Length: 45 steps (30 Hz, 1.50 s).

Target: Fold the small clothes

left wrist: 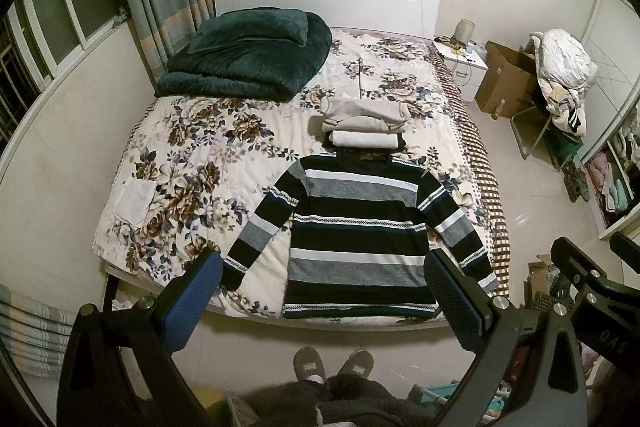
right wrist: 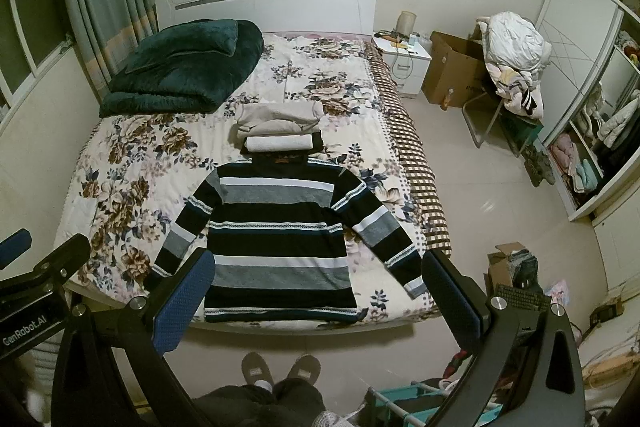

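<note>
- Left gripper (left wrist: 326,297) and right gripper (right wrist: 318,291) hang wide apart, empty, above a striped sweater (left wrist: 356,231) spread flat on the bed (left wrist: 192,155).
- "GenRobot.AI" marks the left gripper's body.

"GenRobot.AI" — left gripper (right wrist: 16,247) body | cardboard box (left wrist: 508,83) print — unreadable

Striped sweater (left wrist: 356,231) flat (sleeves spread), folded clothes (left wrist: 362,125) stacked beyond
</note>
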Tool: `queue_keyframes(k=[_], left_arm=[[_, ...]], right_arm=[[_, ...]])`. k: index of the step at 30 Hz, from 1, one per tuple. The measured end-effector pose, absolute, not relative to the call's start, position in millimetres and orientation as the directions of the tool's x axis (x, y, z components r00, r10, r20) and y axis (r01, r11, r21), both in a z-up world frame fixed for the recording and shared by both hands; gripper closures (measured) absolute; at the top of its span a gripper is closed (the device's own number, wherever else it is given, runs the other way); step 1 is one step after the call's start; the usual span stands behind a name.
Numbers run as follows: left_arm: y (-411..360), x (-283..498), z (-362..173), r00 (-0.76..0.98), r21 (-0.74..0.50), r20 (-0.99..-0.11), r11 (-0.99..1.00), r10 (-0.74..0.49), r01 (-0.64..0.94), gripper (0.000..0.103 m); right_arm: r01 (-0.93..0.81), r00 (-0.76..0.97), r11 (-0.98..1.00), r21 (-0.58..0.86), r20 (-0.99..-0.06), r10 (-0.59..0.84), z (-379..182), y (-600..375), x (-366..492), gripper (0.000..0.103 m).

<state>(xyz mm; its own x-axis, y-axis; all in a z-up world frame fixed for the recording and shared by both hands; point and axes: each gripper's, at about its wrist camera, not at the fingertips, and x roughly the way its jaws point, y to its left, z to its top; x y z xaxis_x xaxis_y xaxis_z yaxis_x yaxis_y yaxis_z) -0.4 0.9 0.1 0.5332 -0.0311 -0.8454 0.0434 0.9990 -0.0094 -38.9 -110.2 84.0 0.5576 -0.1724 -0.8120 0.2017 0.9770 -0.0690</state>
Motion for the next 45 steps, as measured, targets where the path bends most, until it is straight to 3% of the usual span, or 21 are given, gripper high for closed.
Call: queue_keyframes(k=[11, 17, 23, 30, 38, 45], left_arm=[[1, 2, -2, 0.555, 0.013, -0.832, 0.999, -0.009, 0.034, 0.000], [-6, 54, -36, 0.611, 0.111, -0.788, 0.994, 0.080, 0.013, 0.000], [-26, 113, -131, 0.582, 0.131, -0.808, 0.991, 0.092, 0.025, 0.000], [-77, 175, -268, 0.461, 0.155, -0.879, 0.987, 0.123, 0.032, 0.000], [-138, 221, -407, 0.327, 0.202, -0.927, 0.979, 0.184, 0.023, 0.000], [-164, 243, -496, 0.264, 0.272, -0.931, 0.962, 0.252, 0.040, 0.000]], right_arm=[[0.210, 0.553, 0.976, -0.053, -0.817, -0.164, 77, -114, -36, 0.000], [0.287, 0.539, 0.955, 0.071, -0.836, -0.100, 36, -129, 15, 0.000], [0.486, 0.452, 0.867, 0.110, -0.881, -0.141, -75, -214, 41, 0.000], [0.732, 0.245, 0.676, 0.084, -0.958, -0.147, -259, -352, 49, 0.000], [0.883, 0.090, 0.468, 0.034, -0.991, -0.098, -455, -509, 24, 0.000], [0.965, 0.086, 0.255, 0.067, -0.994, -0.066, -575, -581, -1, 0.001]])
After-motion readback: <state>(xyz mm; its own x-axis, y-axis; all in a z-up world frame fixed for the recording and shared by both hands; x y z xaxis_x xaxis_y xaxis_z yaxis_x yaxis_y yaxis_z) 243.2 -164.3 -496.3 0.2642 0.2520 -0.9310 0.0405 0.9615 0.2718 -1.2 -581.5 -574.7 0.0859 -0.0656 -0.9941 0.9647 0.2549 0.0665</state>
